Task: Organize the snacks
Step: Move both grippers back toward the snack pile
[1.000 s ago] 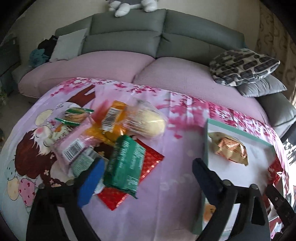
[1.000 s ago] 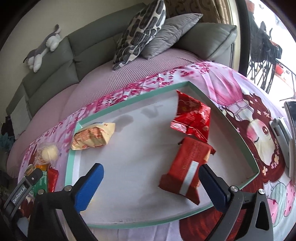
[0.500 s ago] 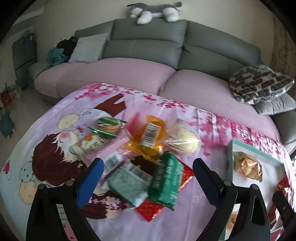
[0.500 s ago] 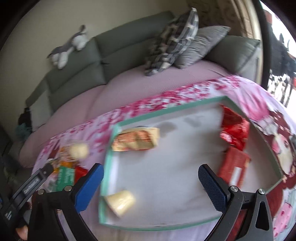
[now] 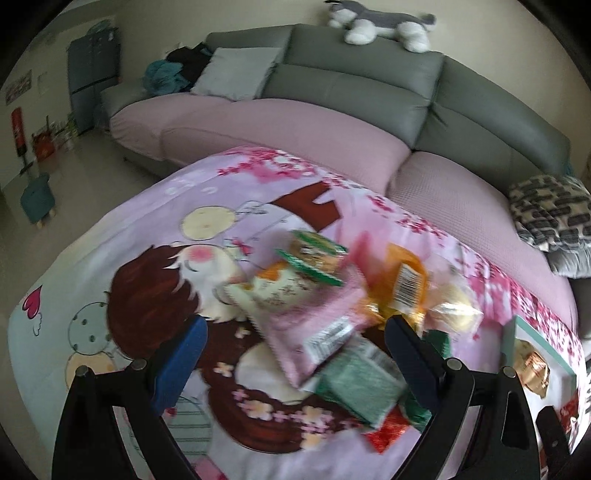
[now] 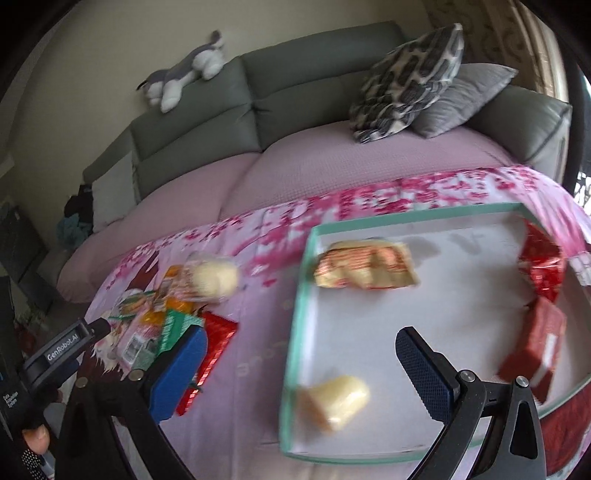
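Observation:
A pile of snack packets (image 5: 332, 314) lies on the pink cartoon cloth; it also shows in the right wrist view (image 6: 173, 317). My left gripper (image 5: 295, 362) is open and empty, its jaws straddling the pink packet (image 5: 314, 332) from just above. A white tray with a green rim (image 6: 295, 314) holds a gold-red packet (image 6: 365, 269), a pale bun (image 6: 336, 400) and two red packets (image 6: 535, 343). My right gripper (image 6: 303, 365) is open and empty over the tray's left edge. The left gripper's body (image 6: 55, 358) shows at the left of the right wrist view.
A grey sofa with a pink cover (image 5: 295, 122) runs behind the table. A patterned cushion (image 6: 406, 81) and a plush dog (image 5: 380, 22) lie on it. The tray's corner (image 5: 532, 354) shows at the right of the left wrist view.
Both grippers have swung left. The left one now sits over the snack pile's pink packet. The right one moved from the tray's middle to its left edge. A pale bun appeared in the tray.

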The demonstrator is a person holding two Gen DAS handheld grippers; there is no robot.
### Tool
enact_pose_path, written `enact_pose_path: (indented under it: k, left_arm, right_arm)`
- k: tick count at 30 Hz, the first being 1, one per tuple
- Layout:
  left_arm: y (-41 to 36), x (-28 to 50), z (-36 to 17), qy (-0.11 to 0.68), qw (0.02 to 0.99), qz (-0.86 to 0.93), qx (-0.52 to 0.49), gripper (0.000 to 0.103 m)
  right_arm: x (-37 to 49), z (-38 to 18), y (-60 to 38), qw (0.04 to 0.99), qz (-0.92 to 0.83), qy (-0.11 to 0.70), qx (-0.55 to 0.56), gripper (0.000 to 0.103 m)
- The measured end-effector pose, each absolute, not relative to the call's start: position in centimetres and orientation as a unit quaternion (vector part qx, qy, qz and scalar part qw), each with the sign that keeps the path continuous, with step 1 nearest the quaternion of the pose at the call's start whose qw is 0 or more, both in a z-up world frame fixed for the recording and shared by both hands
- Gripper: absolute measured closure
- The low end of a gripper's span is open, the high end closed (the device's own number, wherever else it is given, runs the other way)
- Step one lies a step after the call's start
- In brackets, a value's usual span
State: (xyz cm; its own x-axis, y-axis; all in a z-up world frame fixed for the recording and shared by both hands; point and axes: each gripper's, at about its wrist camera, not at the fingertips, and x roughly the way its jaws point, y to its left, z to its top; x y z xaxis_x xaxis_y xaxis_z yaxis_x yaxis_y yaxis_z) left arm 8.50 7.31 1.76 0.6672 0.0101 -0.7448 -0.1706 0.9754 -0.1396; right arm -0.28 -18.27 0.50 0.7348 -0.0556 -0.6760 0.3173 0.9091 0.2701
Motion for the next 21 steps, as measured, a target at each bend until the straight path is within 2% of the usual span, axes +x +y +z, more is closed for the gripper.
enact_pose_path:
  k: [14, 21]
  left_arm:
    - [11.7, 9.7, 0.4, 0.428, 0.892, 0.066, -0.13, 0.006]
    - [11.3, 10.2, -0.4, 0.442, 0.886, 0.046, -0.131, 0.006]
  right_arm:
    - [3.5, -1.0, -11.3, 0.912, -0.033, 0.375, 0.161, 0.001]
    - [5.3, -2.5, -9.8, 0.907, -0.018, 0.39, 0.159, 0.013]
